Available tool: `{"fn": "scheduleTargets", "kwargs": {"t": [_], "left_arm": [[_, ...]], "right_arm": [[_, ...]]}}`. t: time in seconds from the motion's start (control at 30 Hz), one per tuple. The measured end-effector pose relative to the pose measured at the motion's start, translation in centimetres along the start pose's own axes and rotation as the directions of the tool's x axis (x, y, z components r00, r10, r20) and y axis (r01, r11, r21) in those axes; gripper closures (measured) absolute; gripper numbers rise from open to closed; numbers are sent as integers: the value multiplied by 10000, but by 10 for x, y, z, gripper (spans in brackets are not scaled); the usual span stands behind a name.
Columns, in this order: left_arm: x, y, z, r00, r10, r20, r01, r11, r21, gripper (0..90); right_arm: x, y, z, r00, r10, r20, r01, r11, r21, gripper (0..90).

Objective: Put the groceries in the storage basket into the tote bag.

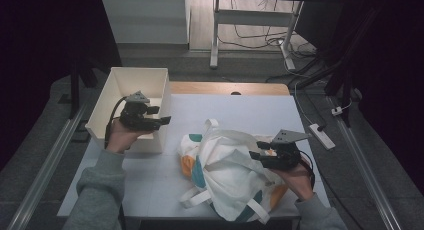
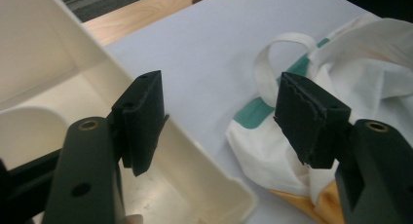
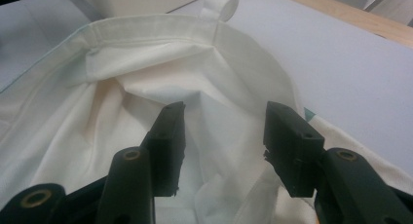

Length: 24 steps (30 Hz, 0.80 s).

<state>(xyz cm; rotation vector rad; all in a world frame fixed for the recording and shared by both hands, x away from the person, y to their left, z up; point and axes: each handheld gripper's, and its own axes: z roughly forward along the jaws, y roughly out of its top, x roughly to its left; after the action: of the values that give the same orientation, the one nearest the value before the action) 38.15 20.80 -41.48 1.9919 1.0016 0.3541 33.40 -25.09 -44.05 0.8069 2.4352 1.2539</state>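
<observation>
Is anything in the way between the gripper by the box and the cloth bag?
Nothing visible. The left gripper hangs with open, empty jaws over the near wall of the white box. Between it and the cloth bag lies only bare table. The right gripper is over the bag's far side.

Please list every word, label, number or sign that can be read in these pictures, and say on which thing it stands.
None can be read.
Cloth bag: teal and orange patches, no letters visible.
White box: plain walls.
Table: plain top.
Left gripper and right gripper: no markings legible.
</observation>
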Motion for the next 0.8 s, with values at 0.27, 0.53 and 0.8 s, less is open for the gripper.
{"fn": "scheduleTargets", "kwargs": {"t": [0.27,0.53,0.8], "left_arm": [[22,-3,-7,9947,-358,-960,361,9993,10,338],[45,-9,-8,9798,-868,-1802,930,9953,262,303],[59,-12,0,9655,-1153,-2333,1321,9896,576,217]], "right_arm": [[1,-3,2,10000,58,27,-59,9999,112,494],[2,-4,3,10000,10,51,-11,9998,214,493],[2,-4,3,10000,3,63,-4,9998,175,493]]}}
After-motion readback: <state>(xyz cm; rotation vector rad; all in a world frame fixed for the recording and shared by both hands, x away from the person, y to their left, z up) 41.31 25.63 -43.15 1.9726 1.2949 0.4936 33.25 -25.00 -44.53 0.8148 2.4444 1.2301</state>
